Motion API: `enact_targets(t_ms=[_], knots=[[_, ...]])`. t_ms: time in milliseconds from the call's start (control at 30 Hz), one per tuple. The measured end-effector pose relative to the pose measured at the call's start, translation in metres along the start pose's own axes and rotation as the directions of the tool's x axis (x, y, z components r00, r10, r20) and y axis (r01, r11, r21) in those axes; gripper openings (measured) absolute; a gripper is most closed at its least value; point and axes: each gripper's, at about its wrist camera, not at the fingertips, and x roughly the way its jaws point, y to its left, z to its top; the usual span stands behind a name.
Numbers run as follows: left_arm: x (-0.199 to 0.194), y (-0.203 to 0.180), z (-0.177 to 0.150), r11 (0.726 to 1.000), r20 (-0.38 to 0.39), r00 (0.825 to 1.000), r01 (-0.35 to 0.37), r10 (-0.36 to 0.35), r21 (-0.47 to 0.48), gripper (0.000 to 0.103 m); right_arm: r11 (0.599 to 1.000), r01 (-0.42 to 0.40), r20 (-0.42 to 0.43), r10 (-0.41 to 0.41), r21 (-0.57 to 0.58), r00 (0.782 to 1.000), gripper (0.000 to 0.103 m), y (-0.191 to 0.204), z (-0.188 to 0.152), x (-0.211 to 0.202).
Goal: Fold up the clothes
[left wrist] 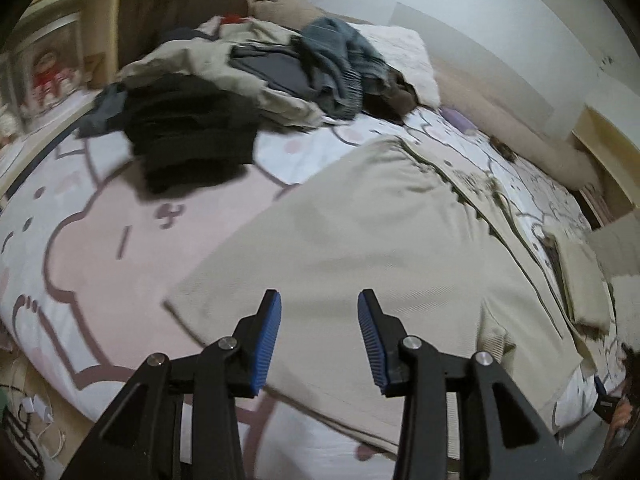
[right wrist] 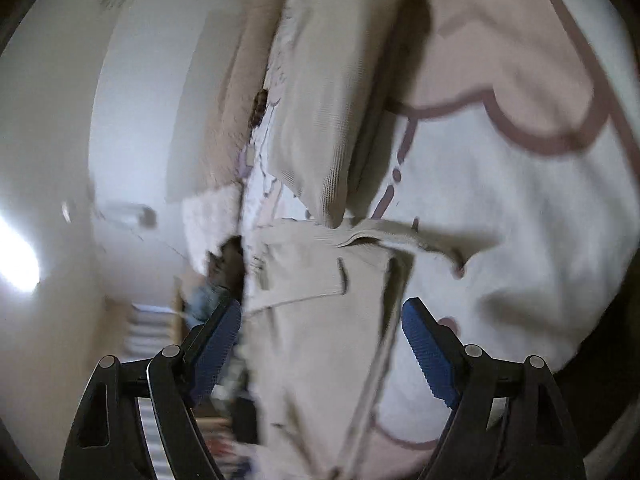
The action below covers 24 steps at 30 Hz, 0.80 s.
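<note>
Left gripper (left wrist: 319, 334), lower centre: jaws parted, empty, above beige garment (left wrist: 380, 240) spread mid-frame on bed sheet (left wrist: 100, 240). Right gripper (right wrist: 322, 346): jaws wide, empty, over same garment. Fabric likely soft, light, limp; pinch hem or corner. Unfolded pile (left wrist: 240, 80) upper left.

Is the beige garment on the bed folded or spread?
Partly folded: the beige garment lies flat, one side turned over along a straight edge.
</note>
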Motion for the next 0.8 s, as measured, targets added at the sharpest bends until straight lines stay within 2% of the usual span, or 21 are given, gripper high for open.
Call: enact_targets(t_ms=[167,233,267,433,533,633,667,733,800], knots=[[0.006,-0.018,-0.005,0.999,-0.023,1.0,0.004,-0.003,0.055,0.04,0.982,-0.025,0.033,0.019,0.185,0.999,0.081,-0.011,0.012,0.026],[0.008,-0.019,-0.007,0.998,-0.032,0.999,0.005,-0.003,0.06,0.04,0.961,-0.019,0.049,0.006,0.274,0.999,0.069,-0.02,0.019,0.031],[0.008,-0.019,-0.008,0.998,-0.037,0.999,0.004,-0.002,0.062,0.04,0.948,-0.014,0.059,-0.005,0.318,0.998,0.067,-0.025,0.022,0.032],[0.013,-0.012,-0.011,0.999,-0.056,0.998,-0.006,0.009,0.045,0.042,0.857,-0.011,0.102,-0.048,0.515,0.994,0.04,-0.056,0.029,0.034],[0.016,-0.007,-0.011,1.0,-0.063,0.998,-0.008,0.009,0.029,0.044,0.825,-0.024,0.104,-0.042,0.565,0.994,0.025,-0.066,0.03,0.036],[0.016,-0.006,-0.012,1.0,-0.063,0.998,-0.003,0.005,0.028,0.044,0.864,0.027,0.102,-0.091,0.503,0.991,0.007,-0.056,0.03,0.036],[0.016,-0.007,-0.012,1.0,-0.062,0.998,0.0,0.002,0.029,0.044,0.884,0.046,0.1,-0.104,0.466,0.99,0.006,-0.05,0.03,0.036],[0.015,-0.007,-0.012,0.999,-0.058,0.998,0.008,-0.006,0.033,0.044,0.937,0.107,0.106,-0.15,0.332,0.983,0.005,-0.027,0.028,0.035],[0.013,-0.008,-0.012,0.999,-0.05,0.999,0.014,-0.012,0.039,0.044,0.974,0.193,0.135,-0.209,0.12,0.969,0.005,0.012,0.023,0.035]])
